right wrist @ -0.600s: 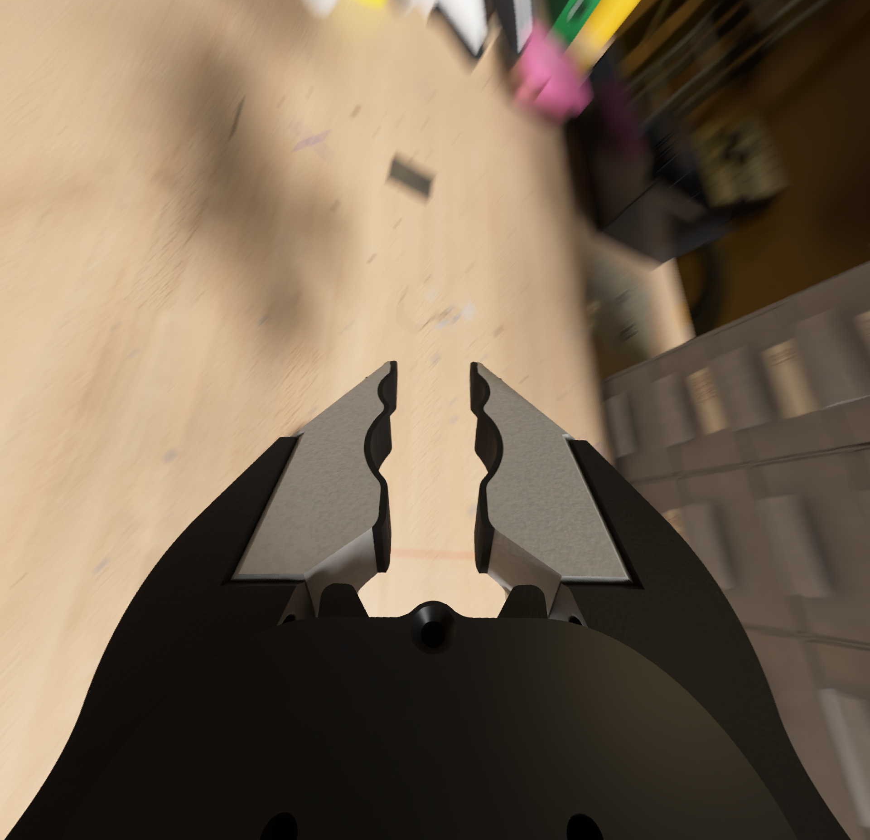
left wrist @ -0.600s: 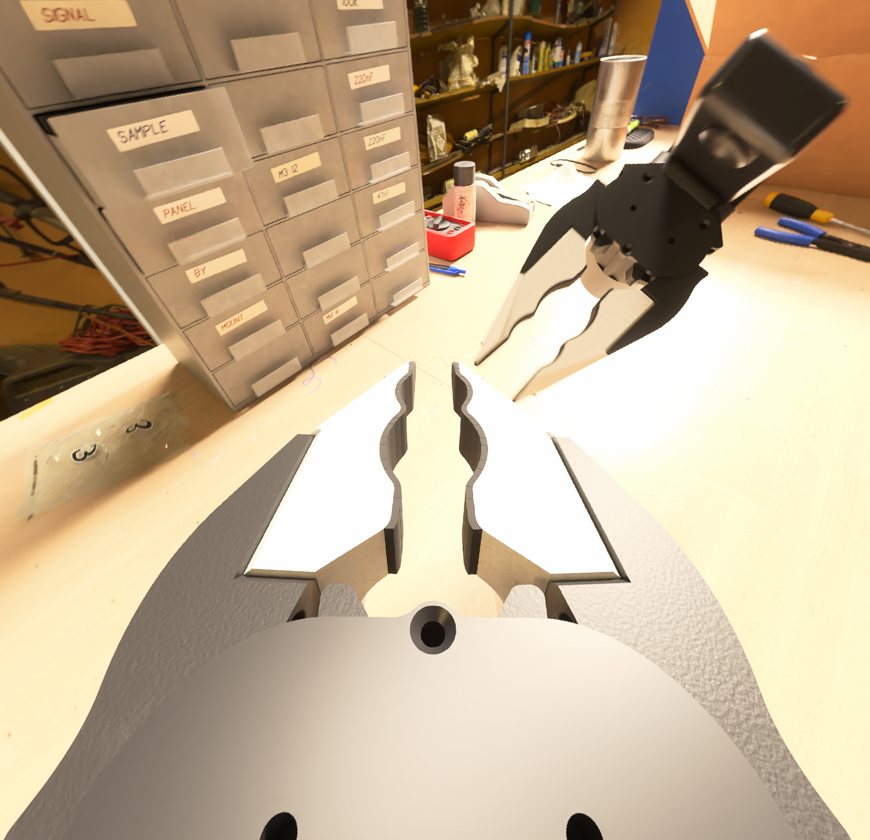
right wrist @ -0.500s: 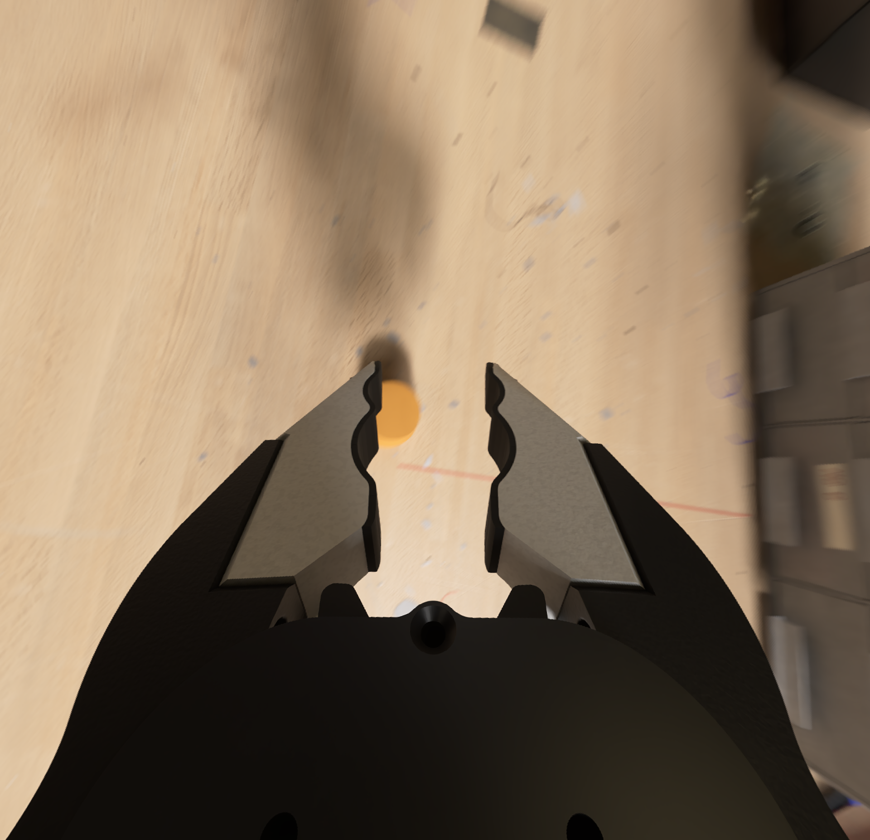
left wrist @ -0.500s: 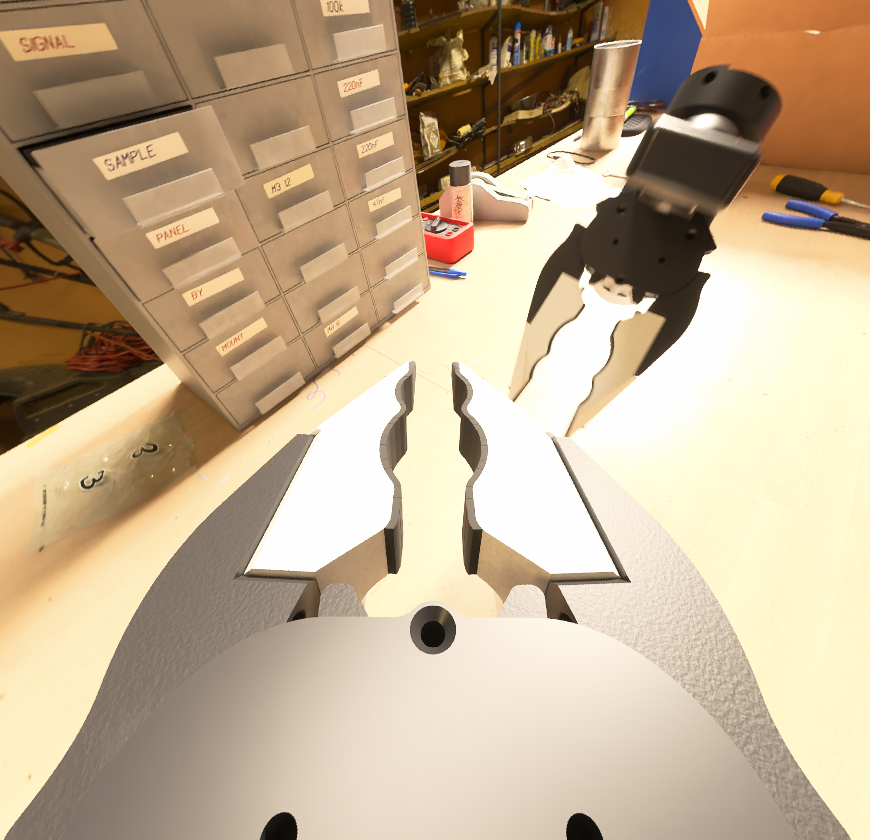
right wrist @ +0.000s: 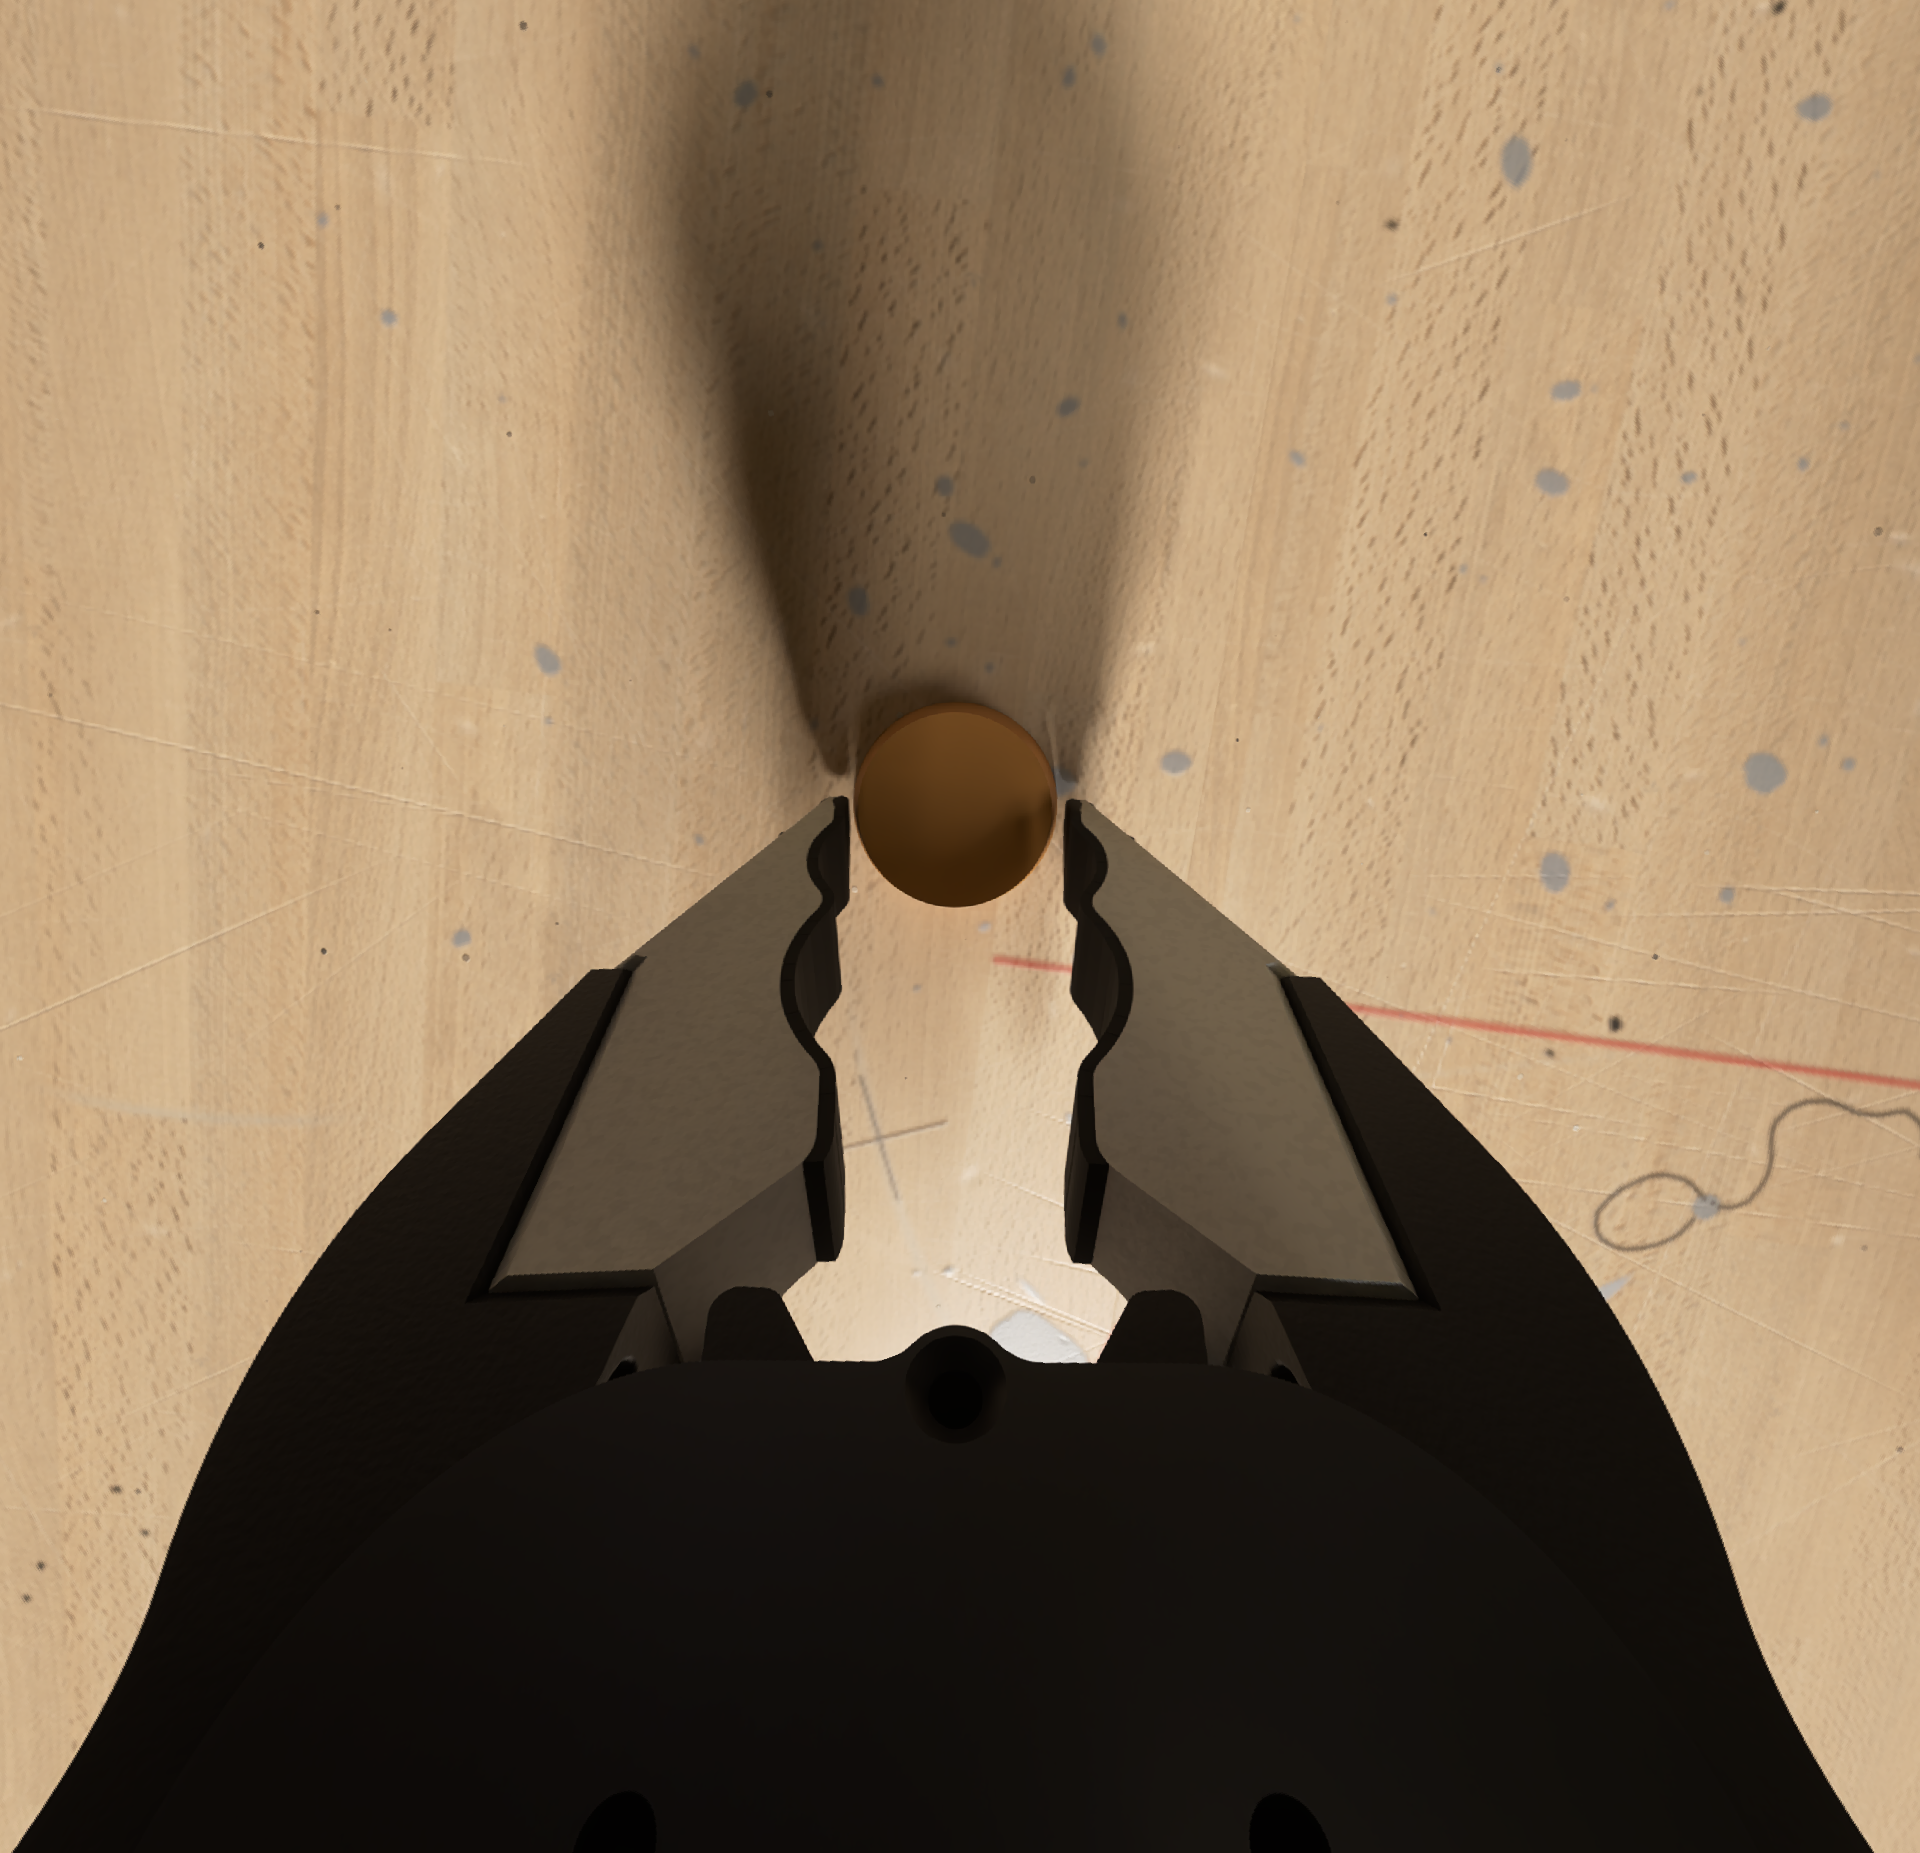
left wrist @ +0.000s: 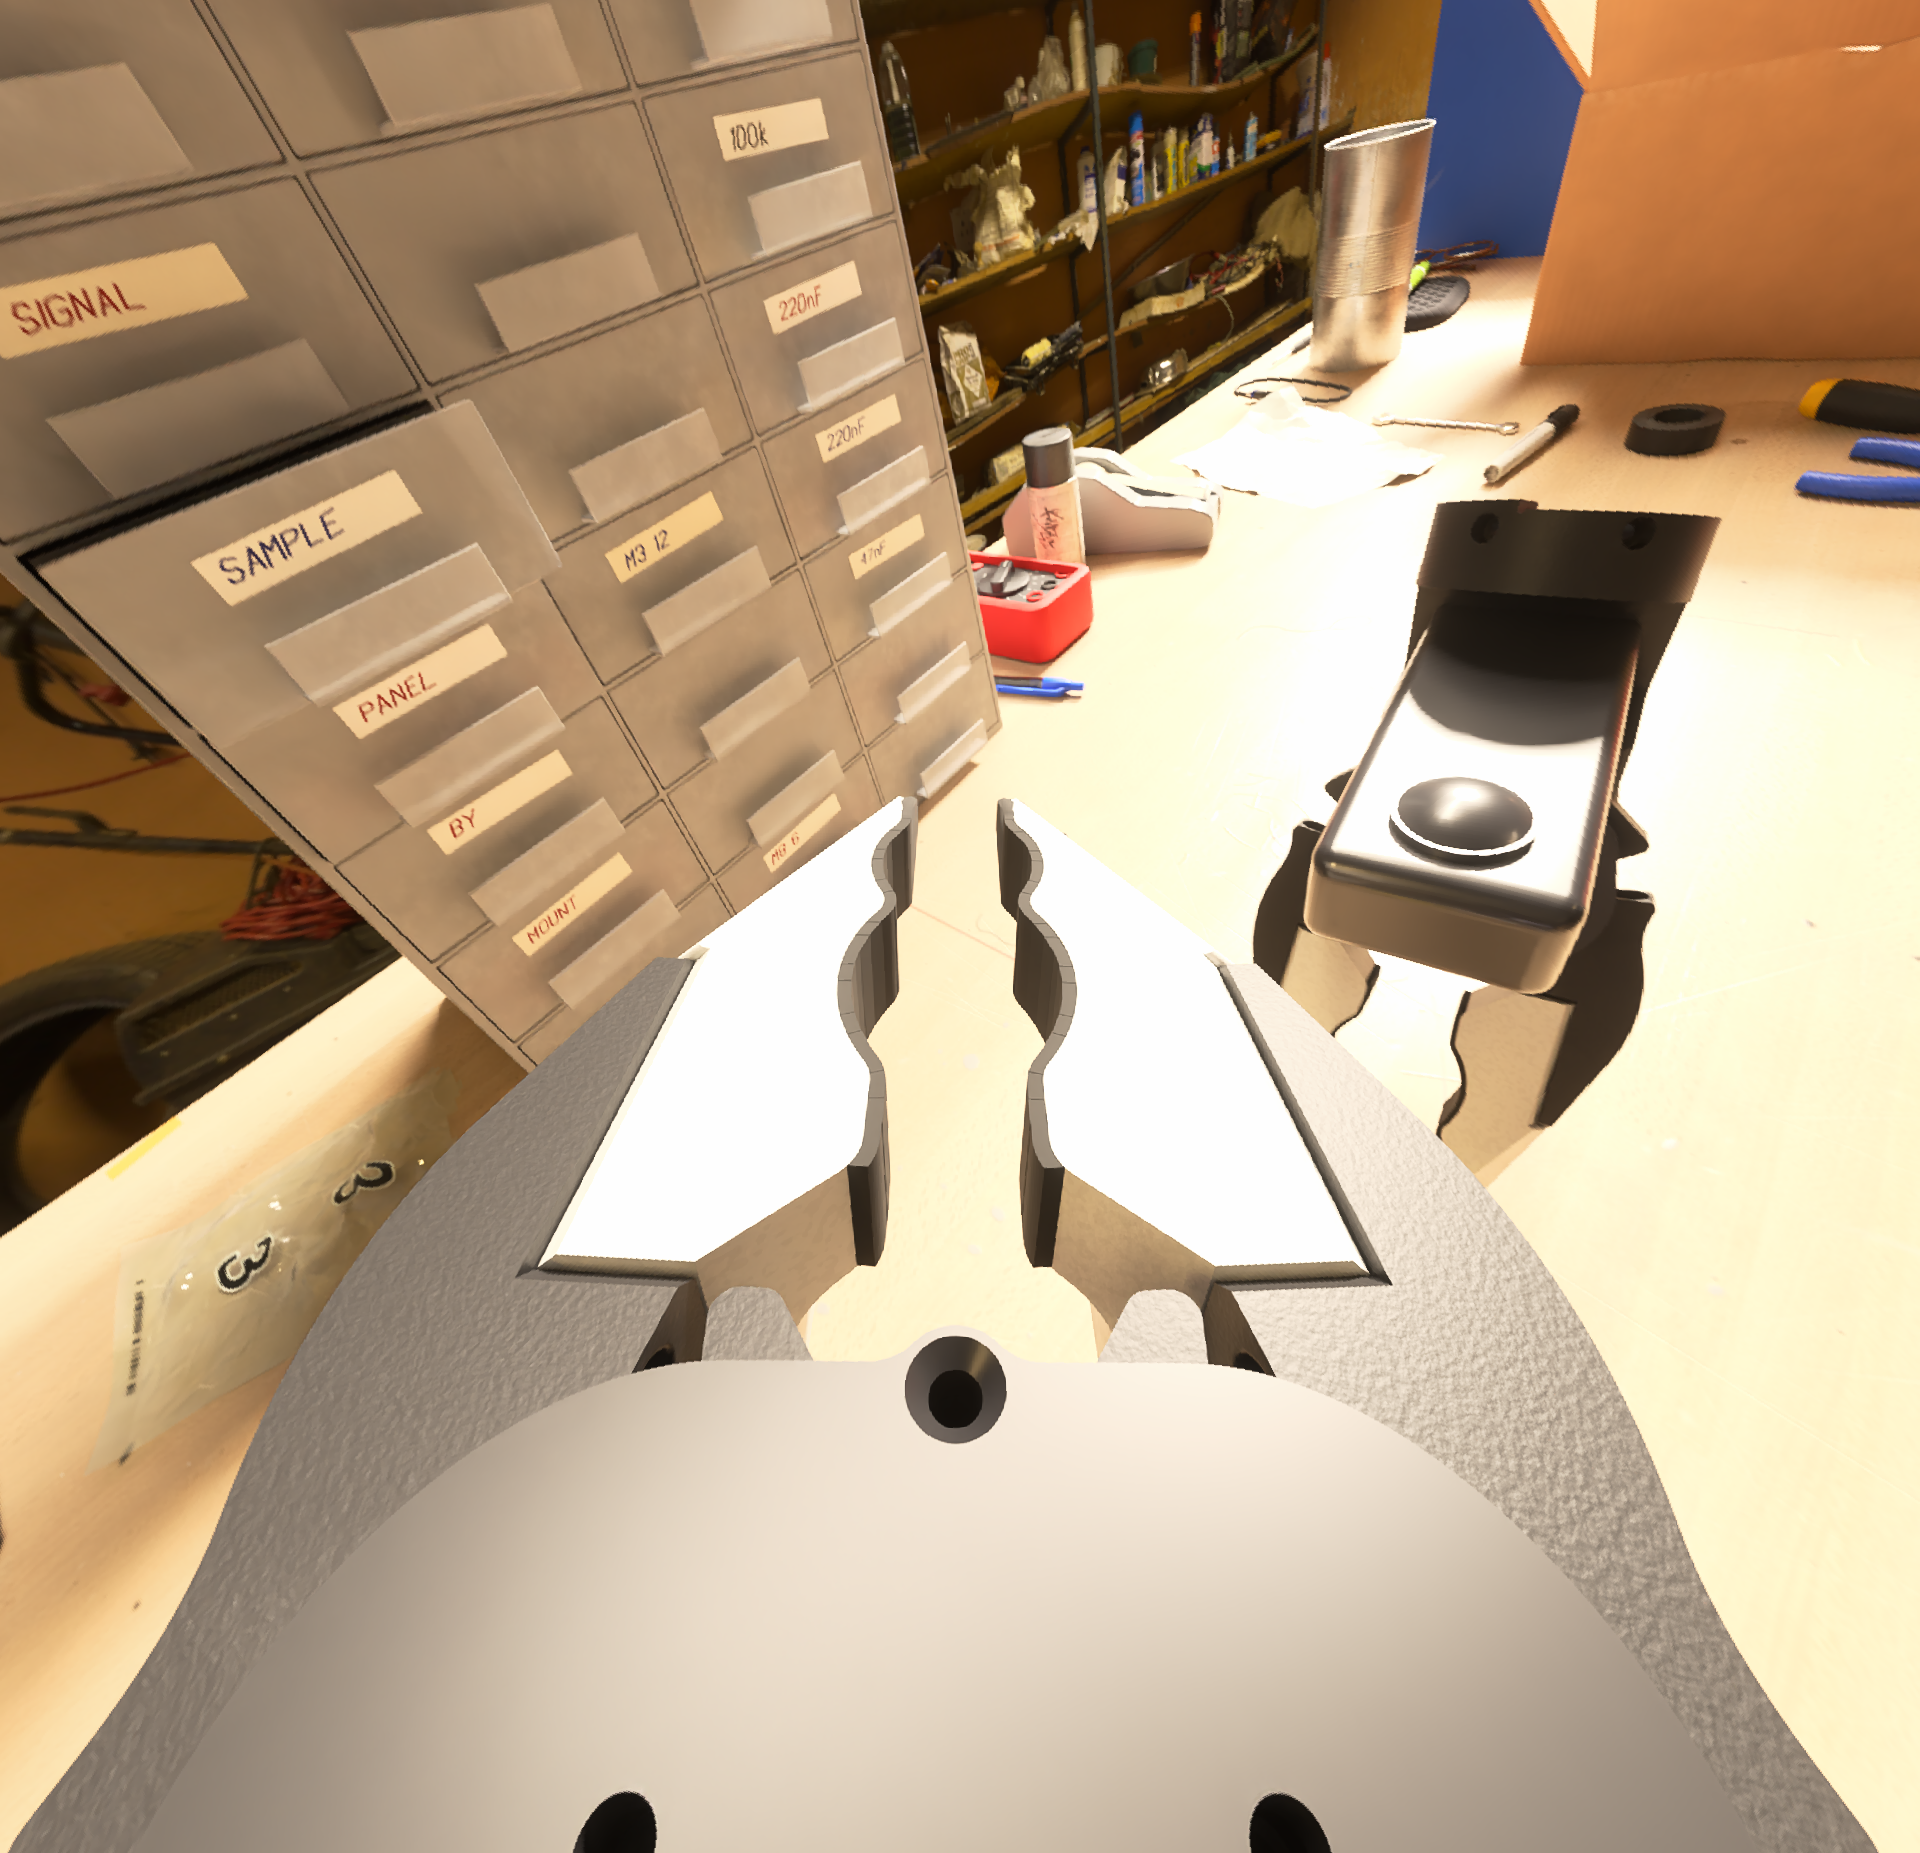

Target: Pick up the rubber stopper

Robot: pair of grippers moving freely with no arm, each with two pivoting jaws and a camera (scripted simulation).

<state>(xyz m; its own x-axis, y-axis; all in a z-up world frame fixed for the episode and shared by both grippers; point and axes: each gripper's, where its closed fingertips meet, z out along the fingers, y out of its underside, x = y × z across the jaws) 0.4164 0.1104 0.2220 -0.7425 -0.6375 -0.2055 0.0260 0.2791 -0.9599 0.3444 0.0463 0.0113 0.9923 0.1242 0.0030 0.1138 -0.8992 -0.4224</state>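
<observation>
The rubber stopper (right wrist: 954,806) is a small orange-brown round plug standing on the wooden bench (right wrist: 312,556), seen from above in the right wrist view. My black right gripper (right wrist: 956,811) points straight down over it, open, with one fingertip close on each side of the stopper. In the left wrist view the right gripper (left wrist: 1423,1076) stands upright on the bench at the right and hides the stopper. My grey left gripper (left wrist: 954,816) hovers low over the bench, empty, its jaws a narrow gap apart.
A grey drawer cabinet (left wrist: 520,556) rises at the left. Behind it are a red box (left wrist: 1039,608), a metal can (left wrist: 1371,245), a cardboard box (left wrist: 1745,193), a black ring (left wrist: 1673,429) and blue-handled pliers (left wrist: 1860,468). A clear bag (left wrist: 239,1273) lies at the near left.
The right gripper has tipped from slanted to straight down, opened wider and come down with the stopper centred between its fingertips. The left gripper has moved a little closer to the cabinet.
</observation>
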